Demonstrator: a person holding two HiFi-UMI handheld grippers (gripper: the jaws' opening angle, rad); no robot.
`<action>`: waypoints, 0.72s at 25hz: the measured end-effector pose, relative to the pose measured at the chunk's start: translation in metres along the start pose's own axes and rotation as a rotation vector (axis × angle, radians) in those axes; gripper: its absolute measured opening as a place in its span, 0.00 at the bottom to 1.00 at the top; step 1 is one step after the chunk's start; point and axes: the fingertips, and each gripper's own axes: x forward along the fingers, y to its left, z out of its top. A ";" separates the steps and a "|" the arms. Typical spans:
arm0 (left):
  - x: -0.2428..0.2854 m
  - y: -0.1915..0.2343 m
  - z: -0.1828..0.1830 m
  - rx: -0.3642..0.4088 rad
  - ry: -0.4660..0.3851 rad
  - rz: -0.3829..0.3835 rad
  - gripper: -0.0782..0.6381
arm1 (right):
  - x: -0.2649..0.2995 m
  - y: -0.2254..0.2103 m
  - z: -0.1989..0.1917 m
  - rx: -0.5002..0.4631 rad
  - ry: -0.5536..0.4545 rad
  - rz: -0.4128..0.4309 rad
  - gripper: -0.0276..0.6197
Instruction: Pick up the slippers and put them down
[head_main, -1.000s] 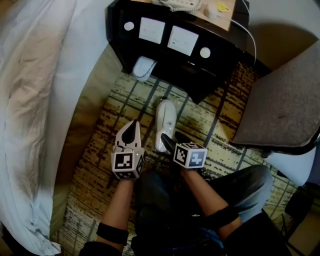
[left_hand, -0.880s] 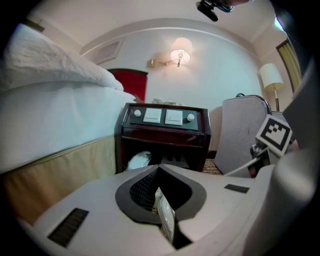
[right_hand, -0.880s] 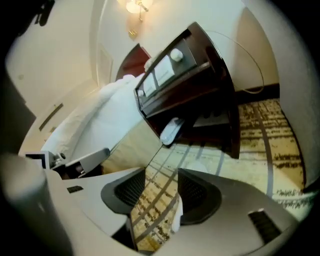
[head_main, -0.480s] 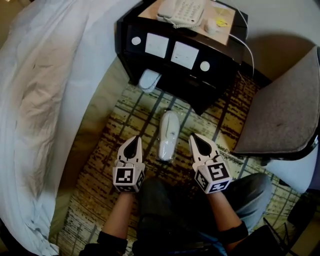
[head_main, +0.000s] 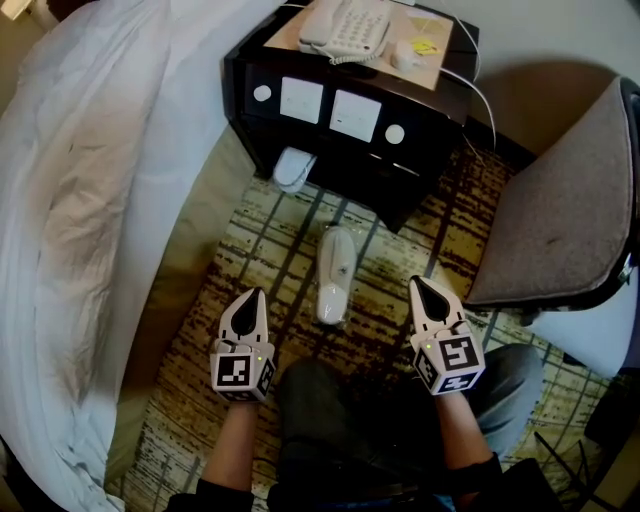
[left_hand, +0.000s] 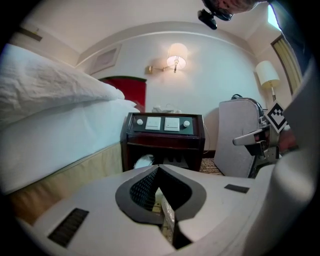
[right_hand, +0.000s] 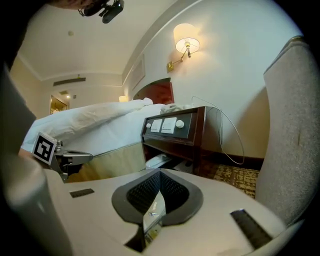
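Head view | slipper (head_main: 334, 272) lying flat | long axis toward nightstand (head_main: 420, 150)

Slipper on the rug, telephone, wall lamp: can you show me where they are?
slipper on the rug (head_main: 334, 275), head view, middle of its top
telephone (head_main: 350, 28), head view, its keypad
wall lamp (left_hand: 177, 54), left gripper view, its shade

Left tool (head_main: 250, 295), right tool (head_main: 419, 285): both closed.
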 end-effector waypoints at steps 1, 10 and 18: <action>-0.002 0.003 -0.001 -0.008 0.007 0.007 0.11 | -0.001 -0.002 -0.002 0.004 0.002 -0.007 0.06; -0.009 0.008 -0.010 -0.012 0.017 0.013 0.11 | 0.000 -0.007 -0.009 0.023 0.007 -0.013 0.06; -0.007 0.004 -0.018 0.051 0.030 0.004 0.11 | 0.003 -0.005 -0.015 0.032 0.014 -0.004 0.06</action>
